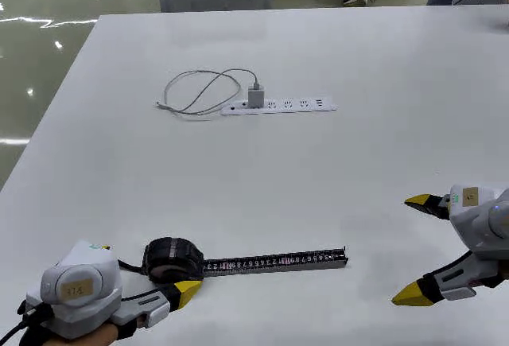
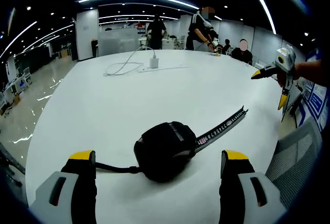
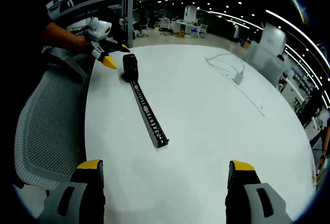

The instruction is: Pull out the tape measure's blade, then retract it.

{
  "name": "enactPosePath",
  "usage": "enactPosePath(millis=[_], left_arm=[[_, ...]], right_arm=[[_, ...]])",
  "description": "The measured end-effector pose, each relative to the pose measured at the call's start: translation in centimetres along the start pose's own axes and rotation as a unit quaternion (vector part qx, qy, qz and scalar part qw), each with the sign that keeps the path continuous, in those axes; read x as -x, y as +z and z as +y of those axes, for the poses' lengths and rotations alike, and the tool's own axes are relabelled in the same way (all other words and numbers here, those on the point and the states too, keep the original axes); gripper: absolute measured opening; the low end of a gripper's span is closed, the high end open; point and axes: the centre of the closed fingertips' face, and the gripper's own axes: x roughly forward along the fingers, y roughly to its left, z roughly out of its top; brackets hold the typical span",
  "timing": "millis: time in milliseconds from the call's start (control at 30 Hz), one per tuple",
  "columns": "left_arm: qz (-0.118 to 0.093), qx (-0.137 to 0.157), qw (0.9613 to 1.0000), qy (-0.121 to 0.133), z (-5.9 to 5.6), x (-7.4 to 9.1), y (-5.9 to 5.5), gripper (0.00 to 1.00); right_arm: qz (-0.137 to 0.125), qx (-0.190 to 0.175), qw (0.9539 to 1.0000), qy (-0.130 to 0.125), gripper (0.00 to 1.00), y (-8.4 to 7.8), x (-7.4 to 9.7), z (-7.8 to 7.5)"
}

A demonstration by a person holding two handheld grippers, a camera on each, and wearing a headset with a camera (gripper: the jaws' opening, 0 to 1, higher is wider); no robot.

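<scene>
A black tape measure (image 1: 172, 260) lies on the white table (image 1: 318, 171) near its front edge, with the blade (image 1: 274, 262) pulled out to the right and lying flat. My left gripper (image 1: 163, 282) is open, its yellow-tipped jaws on either side of the case (image 2: 165, 151) without touching it. My right gripper (image 1: 415, 246) stands open to the right of the blade's end hook (image 3: 161, 142), clear of it. The case (image 3: 129, 65) and blade (image 3: 147, 116) lie ahead in the right gripper view.
A white power strip (image 1: 278, 106) with a plugged charger and a looped grey cable (image 1: 203, 90) lies in the middle of the table. People stand and sit beyond the far edge (image 2: 198, 26). A mesh chair (image 3: 46, 131) is beside the table.
</scene>
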Motion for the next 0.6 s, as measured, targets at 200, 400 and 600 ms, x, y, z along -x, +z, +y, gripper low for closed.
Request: enactPosePath(millis=[200,400,600], left_arm=[[0.003,0.001,1.0000,-0.007,-0.9,-0.6,-0.1,0.99],[-0.011,-0.009,0.9999,-0.007,-1.8,-1.1,0.7,0.99],[-0.022,0.014,0.9996,0.008,-1.6,-1.6,1.3,0.99]], right_arm=[[0.010,0.020,0.9995,0.020,0.99,0.3,-1.4,-0.4],[0.021,0.035,0.9983,0.042,0.99,0.9,-3.3,-0.9],[0.029,0.049,0.9965,0.062,0.99,1.3,-4.9,-0.9]])
